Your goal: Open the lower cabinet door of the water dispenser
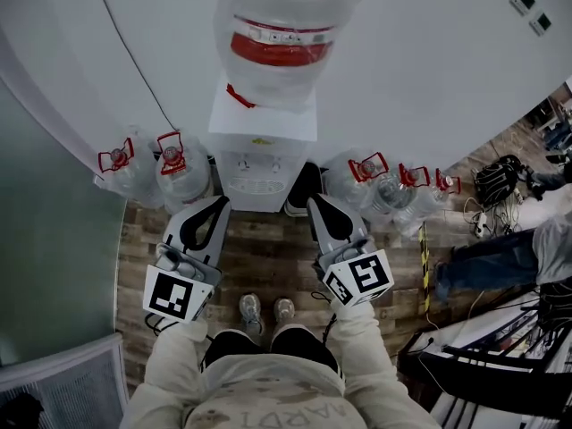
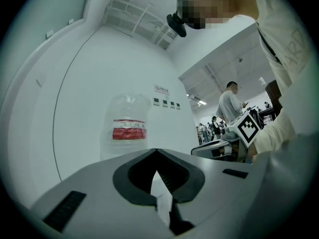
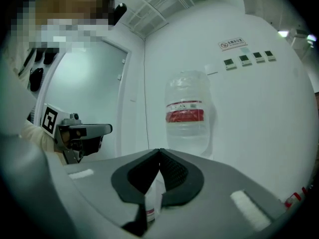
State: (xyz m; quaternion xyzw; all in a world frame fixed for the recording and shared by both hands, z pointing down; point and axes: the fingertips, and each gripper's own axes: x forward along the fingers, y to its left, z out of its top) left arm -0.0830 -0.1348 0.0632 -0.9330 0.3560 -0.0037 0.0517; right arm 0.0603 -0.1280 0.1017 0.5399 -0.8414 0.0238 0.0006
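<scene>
The white water dispenser stands against the curved white wall with a clear bottle on top, banded in red. From above I see only its tap panel and drip tray; the lower cabinet door is hidden. My left gripper and right gripper are held level just in front of the dispenser, one at each side, apart from it. Both are shut with nothing between the tips. The bottle rises beyond the left gripper. It also shows as the bottle past the right gripper.
Spare water bottles with red handles stand on the wood floor left and right of the dispenser. A yellow-black tape strip, cables and a person's legs lie at the right. My shoes are just behind the grippers.
</scene>
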